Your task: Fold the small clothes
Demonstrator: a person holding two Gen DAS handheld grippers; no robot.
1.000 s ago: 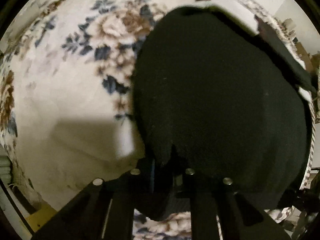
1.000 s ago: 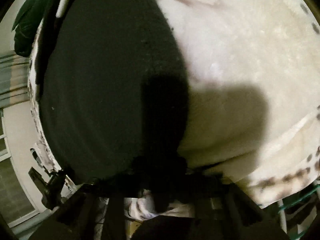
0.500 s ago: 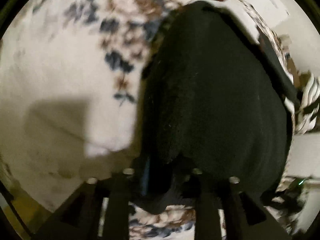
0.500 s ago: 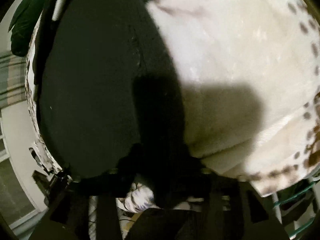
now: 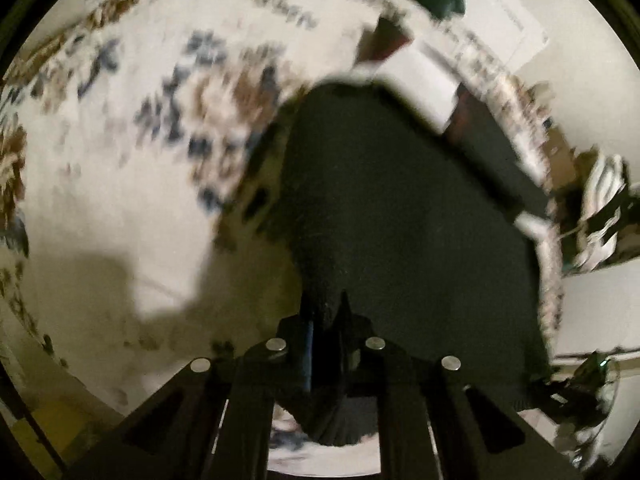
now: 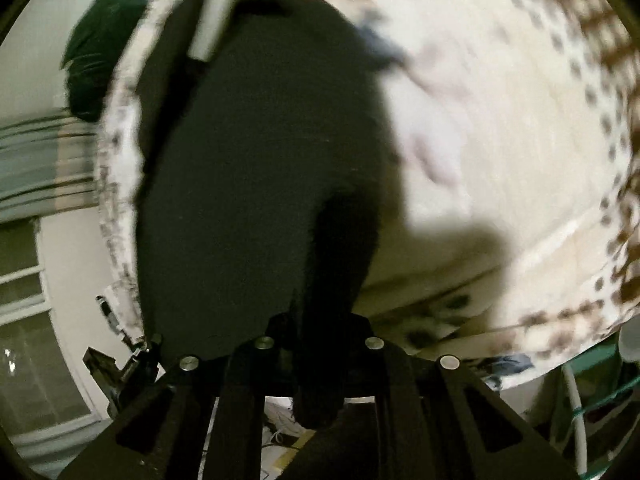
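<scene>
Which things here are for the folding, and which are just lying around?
For the folding:
- black garment
- left gripper, shut on its near edge
- right gripper, shut on its near edge too

Just lying about:
- flowered blanket underneath
- dark green cloth beyond the blanket's edge
- window

Both views pulled back: left hand-held gripper [image 5: 326, 320] and right hand-held gripper [image 6: 320, 320] have come up off the bed cover [image 5: 120, 200]. Black garment [image 5: 400, 220] near edge lifted with them, now tented and narrower in frame, hanging from each pinch. Both sets of jaws opened briefly, then just closed again, cloth between them throughout. More room visible at 3 o'clock in left view, 9 o'clock in right. Gripper shadows slid outward. Heavy motion blur now.
</scene>
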